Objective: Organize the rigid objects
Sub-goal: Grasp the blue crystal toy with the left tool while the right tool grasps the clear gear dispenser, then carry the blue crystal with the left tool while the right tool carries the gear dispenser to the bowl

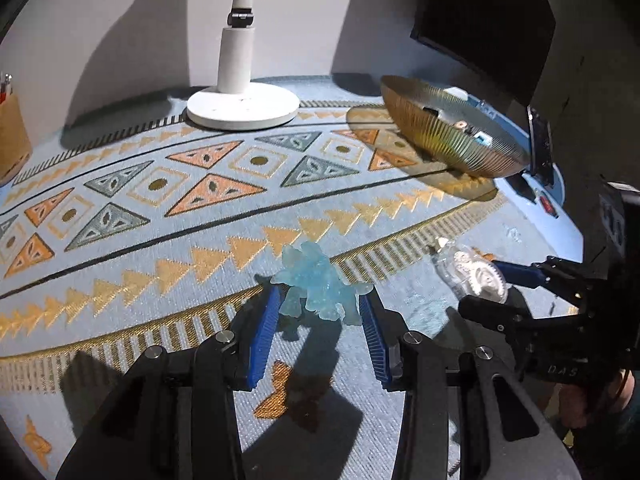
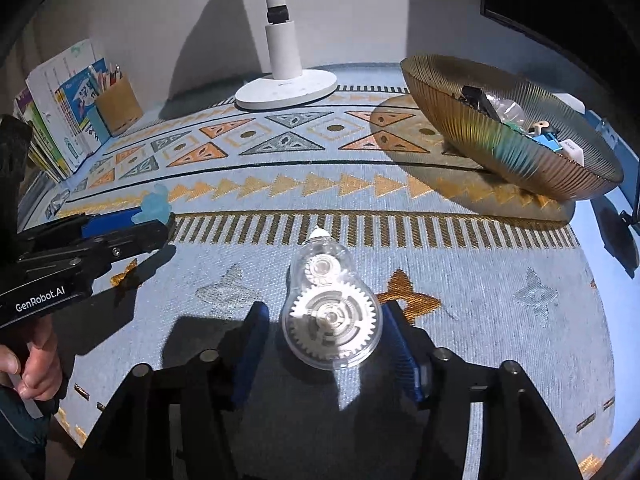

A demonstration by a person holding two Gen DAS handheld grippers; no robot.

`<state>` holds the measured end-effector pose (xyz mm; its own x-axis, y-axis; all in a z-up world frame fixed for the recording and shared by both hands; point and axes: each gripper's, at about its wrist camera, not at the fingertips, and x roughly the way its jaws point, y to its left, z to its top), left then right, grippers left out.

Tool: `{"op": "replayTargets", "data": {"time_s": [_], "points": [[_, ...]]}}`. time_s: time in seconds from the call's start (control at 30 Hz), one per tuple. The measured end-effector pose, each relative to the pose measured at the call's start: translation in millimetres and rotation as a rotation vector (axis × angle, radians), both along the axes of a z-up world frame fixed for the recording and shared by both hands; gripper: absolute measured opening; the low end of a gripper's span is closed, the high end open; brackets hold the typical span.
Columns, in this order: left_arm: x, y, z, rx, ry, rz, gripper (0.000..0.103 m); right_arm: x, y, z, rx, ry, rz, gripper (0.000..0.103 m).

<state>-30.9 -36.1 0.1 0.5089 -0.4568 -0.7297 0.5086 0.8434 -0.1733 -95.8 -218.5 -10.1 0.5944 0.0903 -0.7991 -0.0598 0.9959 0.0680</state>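
Note:
A translucent blue toy figure (image 1: pixel 316 284) stands on the patterned cloth between the blue pads of my left gripper (image 1: pixel 318 304), which is open around it; it also shows in the right wrist view (image 2: pixel 154 205). A clear correction-tape dispenser (image 2: pixel 330 312) with white gears lies between the pads of my right gripper (image 2: pixel 326 320), which is open around it with gaps on both sides. It also shows in the left wrist view (image 1: pixel 474 274), with the right gripper (image 1: pixel 492 284) around it. A ribbed amber glass bowl (image 2: pixel 480 136) holding several small items sits at the back right.
A white lamp base (image 2: pixel 286 90) stands at the back centre. Books (image 2: pixel 60 104) and a brown pen holder (image 2: pixel 118 104) stand at the back left. A dark monitor (image 1: pixel 484 20) is behind the bowl (image 1: pixel 448 136). The cloth (image 2: pixel 460 300) covers the table.

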Motion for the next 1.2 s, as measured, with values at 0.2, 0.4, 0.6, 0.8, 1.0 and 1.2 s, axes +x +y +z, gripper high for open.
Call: {"op": "replayTargets", "data": {"time_s": [0.2,0.4,0.6,0.8,1.0,1.2], "points": [[-4,-5,0,0.037,-0.031,0.004,0.038,0,3,-3,-0.039,-0.021,-0.01,0.058],[-5,-6,0,0.05,-0.039,0.005,0.038,-1,4,-2,-0.042,-0.022,-0.015,0.058],[-5,-5,0,0.051,-0.044,0.006,0.038,-4,8,-1,-0.059,-0.033,-0.008,0.049],[-6,-4,2,0.047,-0.05,0.009,0.038,-9,29,2,-0.008,-0.033,0.063,0.048],[-6,6,19,0.003,-0.062,0.031,0.038,-11,21,27,0.175,-0.074,0.083,0.048],[-2,5,72,-0.069,-0.145,0.028,0.038,-14,-17,71,0.291,-0.186,0.002,0.048]]}}
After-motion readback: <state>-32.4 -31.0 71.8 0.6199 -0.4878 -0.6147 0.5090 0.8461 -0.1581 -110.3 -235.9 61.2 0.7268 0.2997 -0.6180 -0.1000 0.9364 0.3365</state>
